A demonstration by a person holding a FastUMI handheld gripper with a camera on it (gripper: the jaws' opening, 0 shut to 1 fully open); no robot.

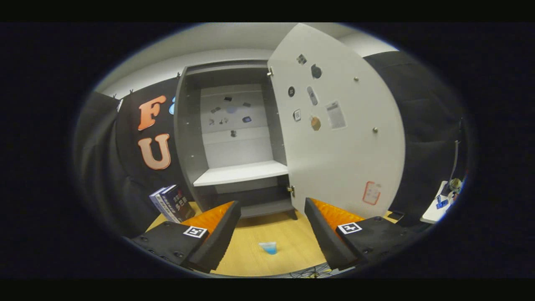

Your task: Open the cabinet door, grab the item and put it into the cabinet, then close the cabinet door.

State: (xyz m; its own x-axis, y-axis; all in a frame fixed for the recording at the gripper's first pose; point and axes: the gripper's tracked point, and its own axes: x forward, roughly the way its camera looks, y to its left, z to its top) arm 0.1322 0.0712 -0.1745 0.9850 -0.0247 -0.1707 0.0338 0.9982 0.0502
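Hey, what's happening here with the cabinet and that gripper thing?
A person is holding a handheld gripper, its fingers open and gripping nothing, facing a grey cabinet. The cabinet door is already swung open, and the white shelf looks bare. A small blue cup sits on the wooden table between the fingers, not yet picked up. Books stand left of the cabinet.

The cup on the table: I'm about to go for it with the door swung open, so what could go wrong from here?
1. The cup is small and looks light; the open tongs could knock it over or push it away if they close off-centre.
2. The door stands wide open beside the path to the shelf; the tongs might bump it on the way in.
3. The books stand close to the cabinet's left side and could be clipped.
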